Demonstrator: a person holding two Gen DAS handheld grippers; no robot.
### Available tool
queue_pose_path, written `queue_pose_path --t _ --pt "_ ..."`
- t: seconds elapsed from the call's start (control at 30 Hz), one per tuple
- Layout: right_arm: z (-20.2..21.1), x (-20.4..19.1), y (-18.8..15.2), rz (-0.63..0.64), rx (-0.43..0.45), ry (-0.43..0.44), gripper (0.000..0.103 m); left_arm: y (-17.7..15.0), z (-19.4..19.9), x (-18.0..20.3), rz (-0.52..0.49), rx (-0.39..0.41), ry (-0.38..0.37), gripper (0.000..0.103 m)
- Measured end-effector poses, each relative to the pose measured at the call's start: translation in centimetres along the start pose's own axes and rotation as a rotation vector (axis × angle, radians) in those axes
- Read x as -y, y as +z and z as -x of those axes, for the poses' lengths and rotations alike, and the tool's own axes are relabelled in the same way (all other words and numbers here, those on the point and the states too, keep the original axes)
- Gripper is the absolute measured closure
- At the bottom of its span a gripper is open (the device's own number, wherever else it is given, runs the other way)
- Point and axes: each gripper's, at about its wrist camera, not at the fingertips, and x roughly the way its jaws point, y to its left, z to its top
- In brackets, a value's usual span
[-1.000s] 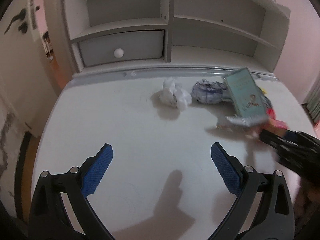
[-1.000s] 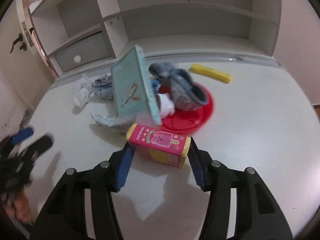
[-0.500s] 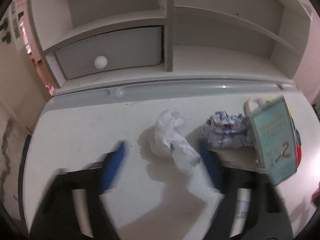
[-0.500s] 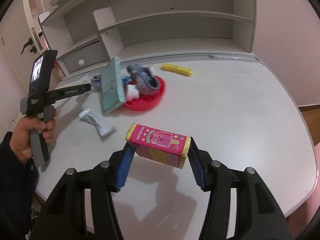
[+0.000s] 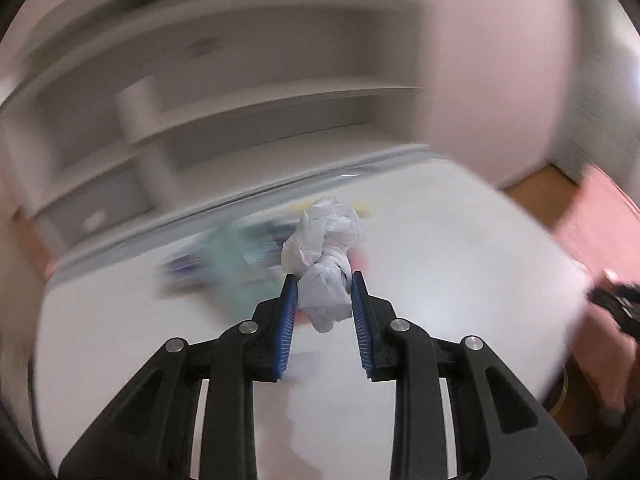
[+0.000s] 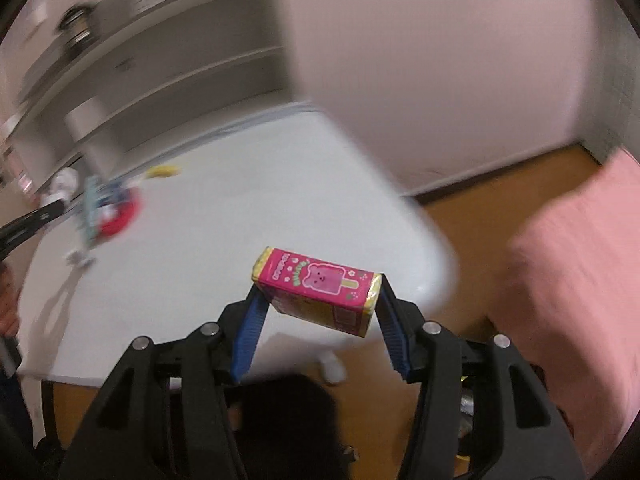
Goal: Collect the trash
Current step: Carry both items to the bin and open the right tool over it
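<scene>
A crumpled white paper wad sits between the blue pads of my left gripper, whose jaws are closing and pressing on it, lifted above the white desk. In the right wrist view my right gripper is shut on a pink ice-pop box, held past the desk's rounded front edge over the wooden floor. Both views are motion-blurred.
On the far left of the desk lie a red plate, an upright teal book and a yellow item. A pink cloth mass stands at the right. A dark shape is under the right gripper.
My left gripper went from wide open to closed on the white paper wad and lifted it. The right gripper carried the pink box rightwards, off beyond the desk edge.
</scene>
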Motion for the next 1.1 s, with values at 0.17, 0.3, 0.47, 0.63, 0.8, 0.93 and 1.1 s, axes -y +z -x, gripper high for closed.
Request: queue_pose_path --t 0.17,0.3,0.47,0.63,0.8,0.93,1.1 --pt "1.7 10.4 -3.4 -0.176 0.001 -0.148 0.05 0.0 -2.0 12.9 -0.131 -0.021 -0.267 0.076" --pt "2.5 17.7 -7.0 -0.299 -0.035 -0.248 0.05 -1.8 -3.4 24.1 -0.217 -0.071 -0.494 0.076" --pt "1.6 25.2 -11.6 -0.449 -0.125 -0.309 0.05 -6.8 -7.5 35.4 -0.313 -0.208 -0.683 0.076" --pt "-1.0 29.2 -15.3 -0.586 -0.23 -0.273 0.05 -12.9 -13.5 42.5 -0.374 -0.371 -0.727 0.076" --pt "-4.6 31.4 -18.6 -0.622 -0.358 -0.283 0.05 -17.3 -17.3 46.3 -0.381 -0.468 -0.729 0.076" --pt "-6.1 32.0 -20.6 -0.638 -0.412 -0.272 0.05 -19.2 -19.5 47.8 -0.372 -0.552 -0.753 0.076" --pt "-6.9 32.3 -21.1 -0.649 -0.427 -0.267 0.05 -19.5 -21.2 47.4 -0.316 -0.599 -0.761 0.076"
